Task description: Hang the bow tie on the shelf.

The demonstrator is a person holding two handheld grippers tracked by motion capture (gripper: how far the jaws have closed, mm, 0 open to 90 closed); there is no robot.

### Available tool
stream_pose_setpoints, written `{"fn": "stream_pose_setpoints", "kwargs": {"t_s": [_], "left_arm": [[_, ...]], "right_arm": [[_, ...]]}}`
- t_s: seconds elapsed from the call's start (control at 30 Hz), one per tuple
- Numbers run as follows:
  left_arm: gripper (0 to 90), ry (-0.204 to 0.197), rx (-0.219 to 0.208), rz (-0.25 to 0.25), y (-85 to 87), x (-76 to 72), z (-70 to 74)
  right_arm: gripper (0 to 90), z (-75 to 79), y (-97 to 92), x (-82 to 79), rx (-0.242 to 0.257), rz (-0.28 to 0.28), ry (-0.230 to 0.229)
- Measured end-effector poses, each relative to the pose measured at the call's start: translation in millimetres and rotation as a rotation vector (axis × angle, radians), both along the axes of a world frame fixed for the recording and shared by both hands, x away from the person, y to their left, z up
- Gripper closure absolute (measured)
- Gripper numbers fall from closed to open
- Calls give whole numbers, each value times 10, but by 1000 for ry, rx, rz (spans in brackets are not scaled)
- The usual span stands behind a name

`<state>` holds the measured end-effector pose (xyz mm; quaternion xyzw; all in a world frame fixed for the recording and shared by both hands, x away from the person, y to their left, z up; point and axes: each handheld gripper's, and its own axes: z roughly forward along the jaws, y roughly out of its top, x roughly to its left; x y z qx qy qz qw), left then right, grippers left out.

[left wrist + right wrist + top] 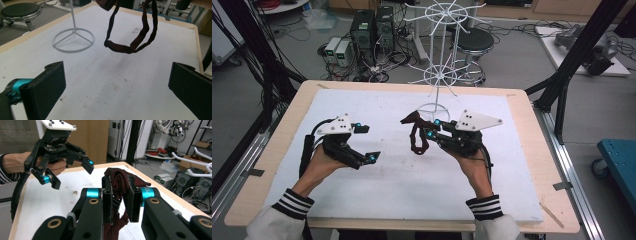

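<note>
Dark red fabric loop point(416, 135) hanging off my right gripper point(432, 128), clear above white mat point(387, 185), just in front of wire rack base point(433, 108). Right jaws clamped on bunched top fold. Risk as I judge it: grip sits on thin edge, any jerk and loop slips free; dangling end could snag rack. Left gripper point(366, 143) spread wide, empty, well apart to loop's left, facing it.
</note>
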<state>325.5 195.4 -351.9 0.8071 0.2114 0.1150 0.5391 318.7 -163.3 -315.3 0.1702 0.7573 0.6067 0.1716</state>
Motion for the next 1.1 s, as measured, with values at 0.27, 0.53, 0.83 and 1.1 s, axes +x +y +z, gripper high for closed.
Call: {"fn": "stream_pose_setpoints", "kwargs": {"t_s": [0.27,0.53,0.83,1.1], "left_arm": [[17,-29,-27,18,159,-80,-55],[17,-76,-59,51,341,-185,-113],[17,-90,-92,94,558,-256,-239],[17,-104,-110,109,706,-303,-293]], "right_arm": [[792,112,0,89,-4,-3,-7],[791,211,-25,182,-8,-14,-13],[791,302,-18,326,-15,-18,-16],[790,368,-28,465,-27,-25,-14]]}}
